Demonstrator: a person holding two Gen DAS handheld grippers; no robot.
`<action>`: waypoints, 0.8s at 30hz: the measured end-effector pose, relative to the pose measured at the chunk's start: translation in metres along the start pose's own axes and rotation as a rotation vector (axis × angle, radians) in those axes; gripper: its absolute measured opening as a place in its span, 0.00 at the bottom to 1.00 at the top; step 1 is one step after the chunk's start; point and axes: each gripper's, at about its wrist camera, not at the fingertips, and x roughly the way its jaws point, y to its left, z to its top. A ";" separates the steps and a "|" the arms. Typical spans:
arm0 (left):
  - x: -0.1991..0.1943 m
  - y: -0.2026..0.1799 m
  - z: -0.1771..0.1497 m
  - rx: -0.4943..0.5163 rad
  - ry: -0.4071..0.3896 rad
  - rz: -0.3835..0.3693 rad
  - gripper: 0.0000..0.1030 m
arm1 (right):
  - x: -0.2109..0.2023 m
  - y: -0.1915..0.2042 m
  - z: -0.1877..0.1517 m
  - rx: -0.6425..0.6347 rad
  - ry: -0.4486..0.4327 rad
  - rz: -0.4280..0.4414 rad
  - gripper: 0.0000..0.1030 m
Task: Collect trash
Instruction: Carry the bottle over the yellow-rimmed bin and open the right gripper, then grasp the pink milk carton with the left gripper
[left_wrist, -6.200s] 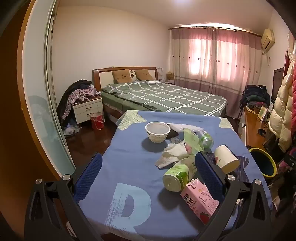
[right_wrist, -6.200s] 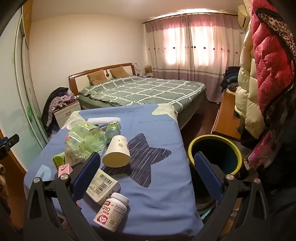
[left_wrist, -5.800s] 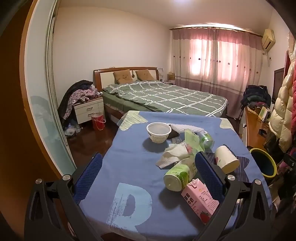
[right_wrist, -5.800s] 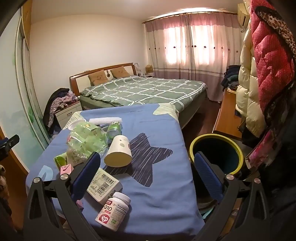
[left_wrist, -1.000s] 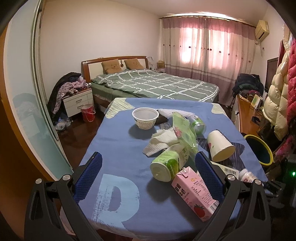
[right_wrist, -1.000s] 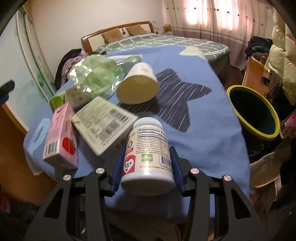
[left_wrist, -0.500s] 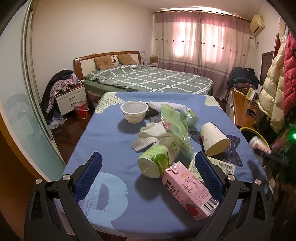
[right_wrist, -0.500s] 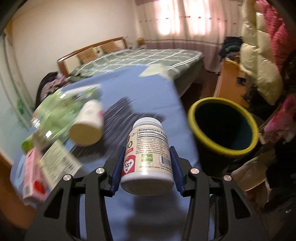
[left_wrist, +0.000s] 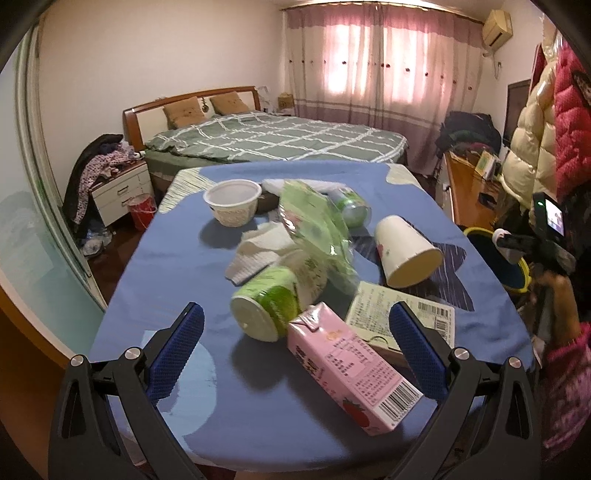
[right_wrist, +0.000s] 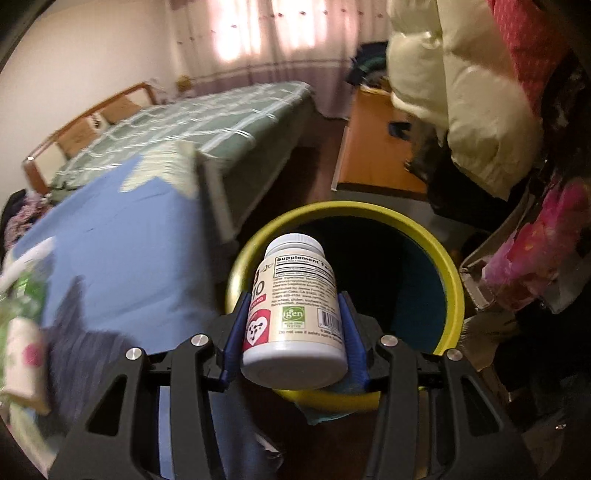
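Observation:
My right gripper (right_wrist: 293, 332) is shut on a white supplement bottle (right_wrist: 295, 314) and holds it over the yellow-rimmed trash bin (right_wrist: 448, 280) beside the table. My left gripper (left_wrist: 295, 347) is open and empty, low over the blue-clothed table (left_wrist: 177, 266). Between and ahead of its fingers lie a pink milk carton (left_wrist: 351, 369), a green cup on its side (left_wrist: 273, 302), a flat white box with a barcode (left_wrist: 402, 314), a paper cup (left_wrist: 406, 251), a green plastic wrapper (left_wrist: 314, 229), crumpled tissue (left_wrist: 258, 251), a green can (left_wrist: 351, 206) and a white bowl (left_wrist: 232, 201).
A bed (left_wrist: 273, 140) stands behind the table, with a nightstand (left_wrist: 118, 192) and a red bucket (left_wrist: 142, 212) at the left. A wooden desk (left_wrist: 469, 192) and hanging coats (right_wrist: 461, 92) crowd the right side by the bin. A glass sliding door (left_wrist: 33, 221) runs along the left.
My right gripper has swung right, off the table, carrying the bottle over the bin. My left gripper has moved closer to the pile of trash.

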 end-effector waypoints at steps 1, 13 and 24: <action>0.003 -0.003 -0.001 0.005 0.006 -0.007 0.96 | 0.008 -0.004 0.002 0.012 0.015 -0.014 0.44; 0.031 -0.034 -0.021 0.098 0.105 -0.048 0.96 | -0.023 -0.014 -0.009 0.039 -0.023 0.031 0.65; 0.050 -0.036 -0.040 0.135 0.164 -0.067 0.96 | -0.065 0.010 -0.018 -0.016 -0.083 0.106 0.66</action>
